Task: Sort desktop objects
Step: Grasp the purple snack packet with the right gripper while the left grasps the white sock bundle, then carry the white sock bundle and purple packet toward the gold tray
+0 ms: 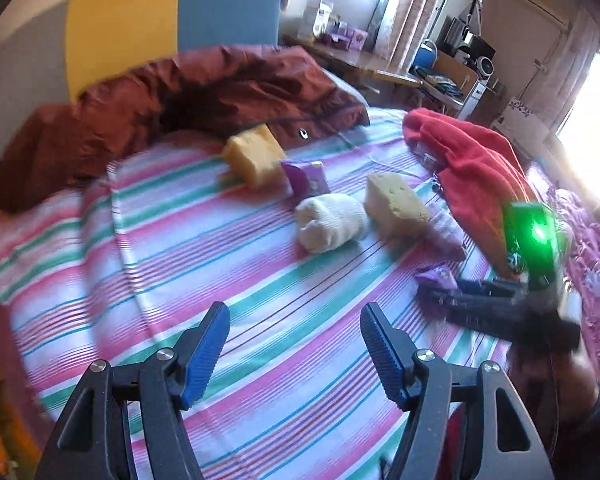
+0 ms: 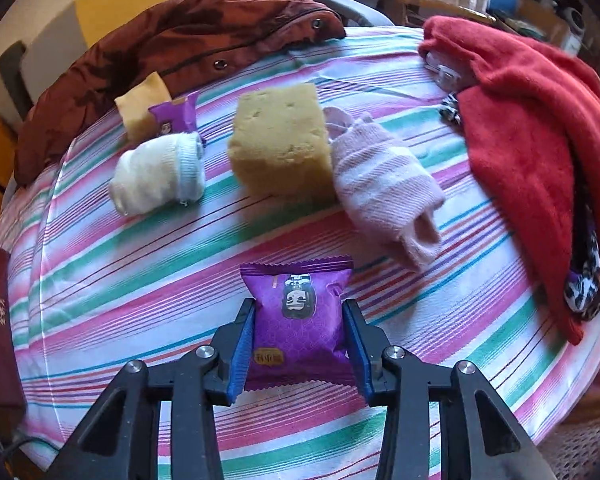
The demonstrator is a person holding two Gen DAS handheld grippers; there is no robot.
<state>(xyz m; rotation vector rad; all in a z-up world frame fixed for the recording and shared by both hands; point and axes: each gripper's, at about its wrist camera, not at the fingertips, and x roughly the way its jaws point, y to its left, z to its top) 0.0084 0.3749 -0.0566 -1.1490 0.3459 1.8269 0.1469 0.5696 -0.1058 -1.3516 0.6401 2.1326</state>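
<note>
My right gripper [image 2: 299, 308] is shut on a purple snack packet [image 2: 296, 320], its blue pads pressing both sides just above the striped cloth [image 2: 140, 300]. Beyond it lie a large yellow sponge [image 2: 280, 144], a rolled pink striped sock [image 2: 380, 184], a rolled white sock [image 2: 158, 176], a second purple packet [image 2: 176, 116] and a smaller yellow sponge [image 2: 142, 106]. My left gripper [image 1: 295, 312] hangs open over bare cloth with nothing between its fingers. The white sock [image 1: 332, 222] and large sponge [image 1: 396, 204] lie ahead of it. The view is blurred.
A brown jacket [image 2: 180, 40] lies across the far left of the cloth. A red fleece garment [image 2: 532, 120] covers the right edge, with a clear clip and a patterned scrunchie beside it. A dark red booklet [image 2: 0, 320] sits at the left edge.
</note>
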